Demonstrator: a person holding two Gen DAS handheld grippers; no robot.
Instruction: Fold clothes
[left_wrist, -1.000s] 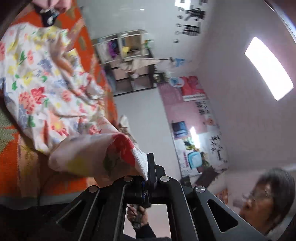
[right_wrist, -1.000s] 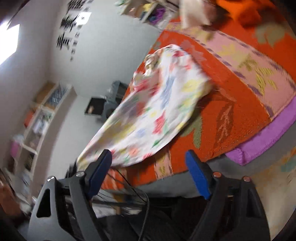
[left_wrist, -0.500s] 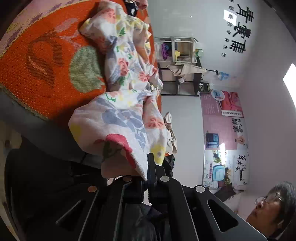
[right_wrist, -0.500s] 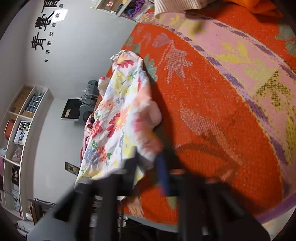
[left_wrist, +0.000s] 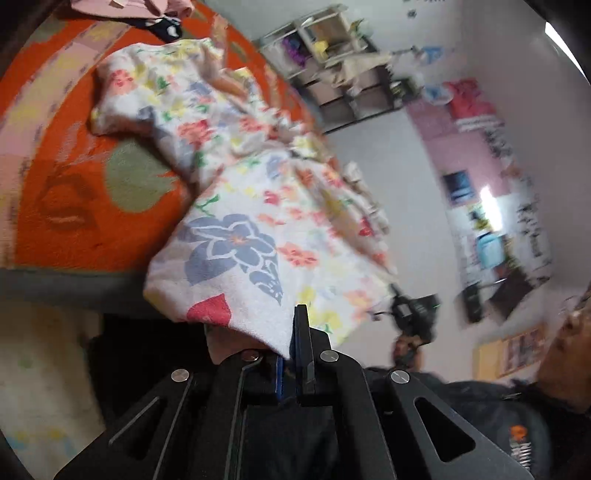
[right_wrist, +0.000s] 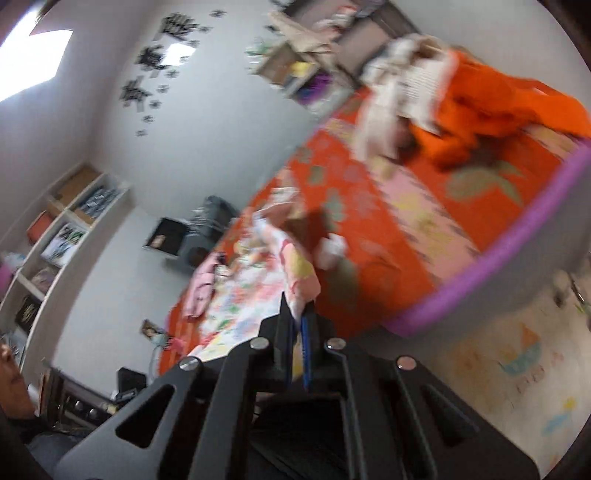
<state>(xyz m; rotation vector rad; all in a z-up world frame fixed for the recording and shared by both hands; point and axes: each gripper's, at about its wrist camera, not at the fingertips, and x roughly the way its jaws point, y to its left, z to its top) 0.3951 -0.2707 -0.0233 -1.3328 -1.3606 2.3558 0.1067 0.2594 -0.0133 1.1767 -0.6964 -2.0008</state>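
Observation:
A white floral garment (left_wrist: 236, 192) lies partly on the orange patterned bed cover (left_wrist: 74, 206) and is lifted at its near end. My left gripper (left_wrist: 291, 332) is shut on one edge of it, just off the bed's edge. In the right wrist view the same floral garment (right_wrist: 258, 291) stretches from the bed toward me. My right gripper (right_wrist: 299, 314) is shut on another edge of it, above the bed's near side.
An orange garment (right_wrist: 491, 110) and a cream one (right_wrist: 384, 110) are piled at the bed's far end. Pink clothes (left_wrist: 129, 5) and a dark item (left_wrist: 162, 27) lie at the other end. Shelves (left_wrist: 332, 62) stand by the wall. A patterned floor mat (right_wrist: 517, 369) lies beside the bed.
My right gripper was open a second ago; it closed on the garment's edge and pulled back from the bed. My left gripper kept its hold and swung, lifting its edge.

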